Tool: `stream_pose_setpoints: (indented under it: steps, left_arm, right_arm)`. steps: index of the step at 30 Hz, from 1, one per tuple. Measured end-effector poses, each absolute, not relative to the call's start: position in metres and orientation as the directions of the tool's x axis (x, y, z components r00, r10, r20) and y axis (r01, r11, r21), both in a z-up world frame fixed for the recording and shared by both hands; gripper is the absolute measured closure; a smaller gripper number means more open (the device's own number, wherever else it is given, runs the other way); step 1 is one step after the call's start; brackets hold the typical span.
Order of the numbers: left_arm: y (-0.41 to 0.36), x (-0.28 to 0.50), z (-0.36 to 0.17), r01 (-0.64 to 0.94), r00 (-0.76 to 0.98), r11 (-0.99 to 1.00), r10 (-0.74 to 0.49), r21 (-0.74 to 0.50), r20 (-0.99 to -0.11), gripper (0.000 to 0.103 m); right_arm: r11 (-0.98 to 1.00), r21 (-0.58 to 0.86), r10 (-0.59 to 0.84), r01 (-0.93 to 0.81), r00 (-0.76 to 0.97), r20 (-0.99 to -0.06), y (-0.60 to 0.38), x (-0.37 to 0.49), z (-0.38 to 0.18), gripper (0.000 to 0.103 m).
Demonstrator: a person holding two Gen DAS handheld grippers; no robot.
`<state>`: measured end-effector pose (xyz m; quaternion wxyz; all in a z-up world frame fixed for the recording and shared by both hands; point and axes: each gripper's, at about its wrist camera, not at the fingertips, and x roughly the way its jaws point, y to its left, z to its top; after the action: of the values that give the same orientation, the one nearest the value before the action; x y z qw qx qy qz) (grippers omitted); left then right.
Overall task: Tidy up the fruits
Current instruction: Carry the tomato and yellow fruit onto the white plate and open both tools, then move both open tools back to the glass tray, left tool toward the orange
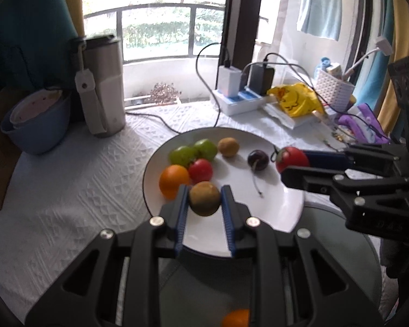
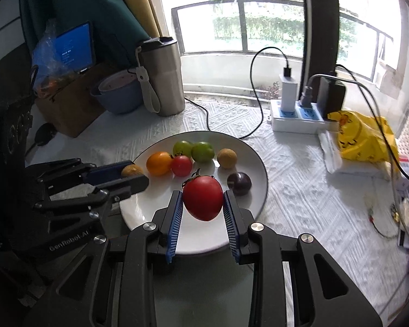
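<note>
Your left gripper (image 1: pixel 204 200) clamps a brown fruit (image 1: pixel 205 198) over the near-left part of the white plate (image 2: pixel 155 207). Your right gripper (image 2: pixel 203 201) clamps a red tomato (image 2: pixel 203 201), stem tilted up-left, over the plate's near middle. Both need only a straight descent.

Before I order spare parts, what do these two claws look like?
Both match: matte black plastic linkages with silver pivot bolts and ribbed blue finger pads. The left claw bears white "GenRobot.AI" lettering on its body; the right claw shows none. No cables or sleeves visible.
</note>
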<state>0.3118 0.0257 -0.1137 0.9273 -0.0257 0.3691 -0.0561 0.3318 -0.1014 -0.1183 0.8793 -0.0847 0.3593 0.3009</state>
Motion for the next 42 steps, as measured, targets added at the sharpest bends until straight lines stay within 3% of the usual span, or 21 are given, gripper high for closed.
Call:
stream_pose_setpoints:
  steps: [21, 42]
  left_arm:
    - [0.042, 0.335, -0.136, 0.056, 0.677, 0.986, -0.153, -0.156, -0.720, 0.077]
    - [0.044, 0.292, -0.101, 0.024, 0.732, 0.989, -0.116, -0.144, -0.672, 0.073]
  right_arm:
    - [0.790, 0.036, 0.442, -0.613, 0.527, -0.726, -0.065, 0.381, -0.152, 0.071]
    - [0.795, 0.015, 0.451, -0.606, 0.574, -0.683, -0.075, 0.334, -0.116, 0.071]
